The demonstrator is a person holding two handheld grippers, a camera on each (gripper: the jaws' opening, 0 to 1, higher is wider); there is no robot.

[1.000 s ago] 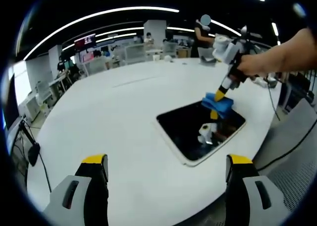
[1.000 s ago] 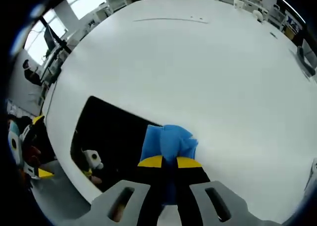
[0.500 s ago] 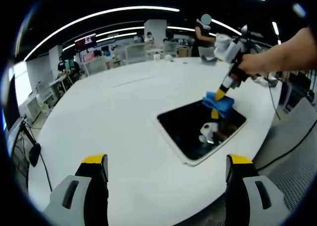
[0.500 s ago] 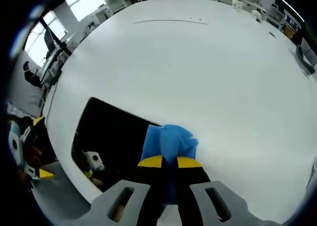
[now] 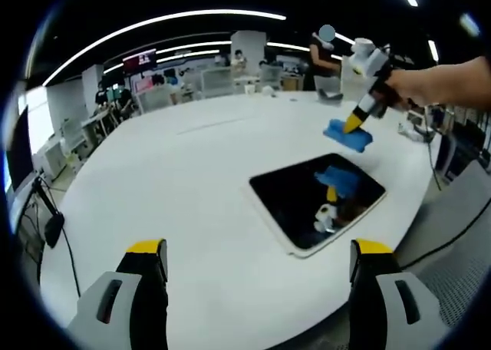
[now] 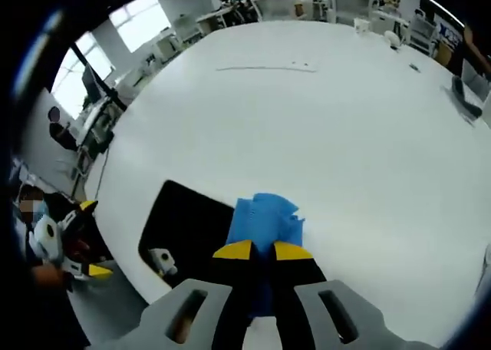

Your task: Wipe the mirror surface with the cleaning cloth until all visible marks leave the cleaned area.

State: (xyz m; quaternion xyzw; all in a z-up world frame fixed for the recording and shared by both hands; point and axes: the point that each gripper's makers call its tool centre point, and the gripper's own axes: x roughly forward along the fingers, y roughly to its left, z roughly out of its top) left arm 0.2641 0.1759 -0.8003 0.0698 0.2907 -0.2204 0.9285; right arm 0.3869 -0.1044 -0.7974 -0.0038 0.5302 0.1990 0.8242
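Lifting the blue cloth (image 5: 347,135) off the mirror (image 5: 317,199), our right gripper (image 6: 261,252) stays clamped on it; wiping pauses, left gripper (image 5: 257,262) wide open, empty.

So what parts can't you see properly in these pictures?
- Marks on the mirror: left gripper view, its glass is dark and full of reflections.
- Near end of the mirror: right gripper view, hidden behind the cloth and the right gripper.
- Whether the cloth touches the table: left gripper view, too small to tell.
- The far desks: left gripper view, small and blurry.
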